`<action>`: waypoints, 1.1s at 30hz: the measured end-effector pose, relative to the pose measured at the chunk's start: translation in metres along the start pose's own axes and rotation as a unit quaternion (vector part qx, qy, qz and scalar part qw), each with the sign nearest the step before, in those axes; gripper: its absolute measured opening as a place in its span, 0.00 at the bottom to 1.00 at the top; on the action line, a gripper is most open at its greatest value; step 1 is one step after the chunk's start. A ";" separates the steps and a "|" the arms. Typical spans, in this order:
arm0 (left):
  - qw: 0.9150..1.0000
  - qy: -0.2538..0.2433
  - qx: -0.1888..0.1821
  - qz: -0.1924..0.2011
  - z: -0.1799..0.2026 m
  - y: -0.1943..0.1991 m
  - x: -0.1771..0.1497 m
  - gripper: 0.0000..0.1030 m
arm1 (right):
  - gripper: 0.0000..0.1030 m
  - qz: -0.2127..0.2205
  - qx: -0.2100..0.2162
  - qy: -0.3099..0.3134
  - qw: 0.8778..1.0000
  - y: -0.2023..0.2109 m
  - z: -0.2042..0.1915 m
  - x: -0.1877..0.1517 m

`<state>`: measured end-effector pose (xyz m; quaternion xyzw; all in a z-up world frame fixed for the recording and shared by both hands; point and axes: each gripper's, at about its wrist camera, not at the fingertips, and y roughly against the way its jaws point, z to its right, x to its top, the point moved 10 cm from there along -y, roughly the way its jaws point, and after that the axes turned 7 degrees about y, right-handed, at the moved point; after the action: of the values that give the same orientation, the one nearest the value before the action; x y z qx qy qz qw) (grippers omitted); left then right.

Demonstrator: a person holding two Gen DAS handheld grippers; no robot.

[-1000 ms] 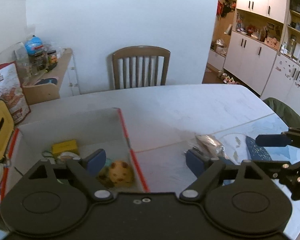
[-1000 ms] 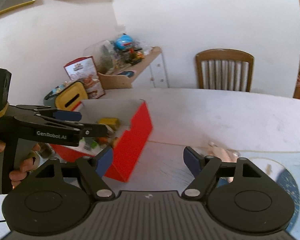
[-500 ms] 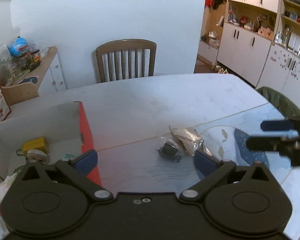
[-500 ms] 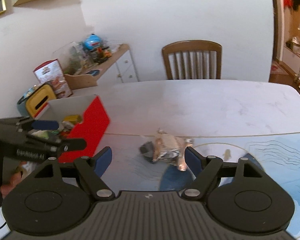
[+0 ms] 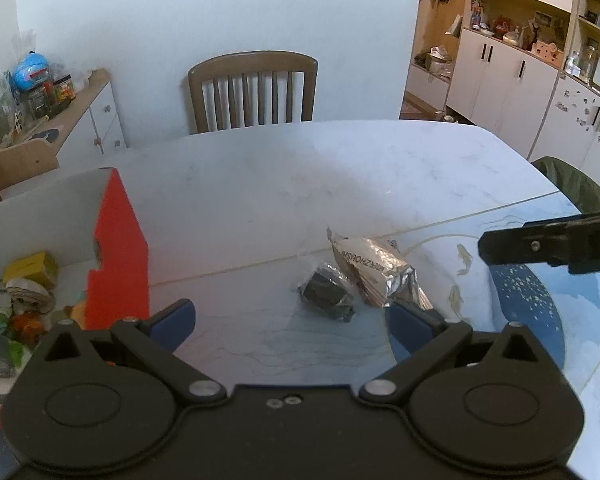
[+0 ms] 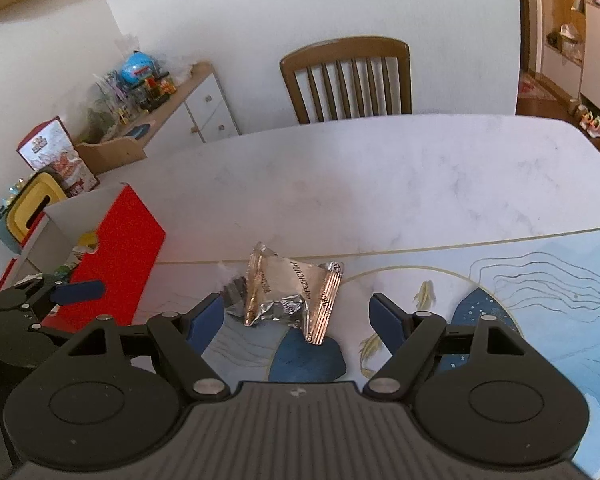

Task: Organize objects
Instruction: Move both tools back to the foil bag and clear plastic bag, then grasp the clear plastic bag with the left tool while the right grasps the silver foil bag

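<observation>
Right wrist view: a crinkled silver foil packet [image 6: 290,290] is seen on the white marble table [image 6: 380,184], right of the red-sided cardboard box [image 6: 116,256]; a small black wrapped item [image 5: 328,294] lies touching it. Both the left gripper [image 5: 290,318] and the right gripper [image 6: 298,314] are held with jaws apart, empty.

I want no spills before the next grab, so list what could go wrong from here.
1. The silver foil packet lies touching the small black wrapped item; closing on one may drag or knock the other.
2. The packet is crumpled and shiny, so it may slip from the open right gripper.
3. Both open grippers face the same pile; the left gripper and the right could collide, or bump the red box wall beside it.
</observation>
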<state>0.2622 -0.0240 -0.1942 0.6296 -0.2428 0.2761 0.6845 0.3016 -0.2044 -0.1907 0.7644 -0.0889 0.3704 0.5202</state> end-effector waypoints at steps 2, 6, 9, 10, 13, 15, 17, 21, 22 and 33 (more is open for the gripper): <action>1.000 -0.006 0.005 0.000 0.003 -0.007 0.000 0.99 | 0.77 -0.008 0.002 -0.005 1.000 -0.009 0.001 0.001; 1.000 -0.013 0.017 -0.005 0.004 -0.022 -0.002 0.99 | 0.77 -0.024 0.003 -0.010 1.000 -0.026 0.004 0.001; 1.000 -0.013 0.021 -0.012 0.003 -0.033 -0.003 0.99 | 0.77 -0.032 0.006 -0.017 0.999 -0.039 0.005 0.003; 1.000 -0.012 0.022 -0.013 0.002 -0.036 -0.002 0.99 | 0.77 -0.034 0.008 -0.020 0.999 -0.043 0.005 0.004; 1.000 -0.005 0.024 -0.015 0.000 -0.044 0.000 0.99 | 0.77 -0.041 0.013 -0.022 0.999 -0.055 0.004 0.005; 1.000 -0.001 0.023 -0.018 0.000 -0.049 0.001 0.99 | 0.77 -0.047 0.015 -0.022 0.999 -0.064 0.002 0.004; 1.000 0.000 0.020 -0.022 0.001 -0.054 0.000 0.99 | 0.77 -0.052 0.016 -0.023 0.998 -0.072 0.001 0.003; 0.999 0.010 0.010 -0.030 0.002 -0.064 0.000 0.99 | 0.77 -0.062 0.016 -0.016 0.998 -0.086 -0.001 -0.001; 0.999 0.013 0.006 -0.032 0.002 -0.067 -0.001 0.99 | 0.77 -0.063 0.014 -0.015 0.998 -0.089 -0.001 -0.001; 0.998 0.039 -0.002 -0.048 -0.001 -0.088 -0.003 0.94 | 0.77 -0.068 0.019 -0.029 0.997 -0.108 0.003 -0.002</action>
<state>0.3197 -0.0276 -0.2606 0.6283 -0.1856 0.2664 0.7070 0.3576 -0.1596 -0.2710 0.7887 -0.0448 0.3137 0.5268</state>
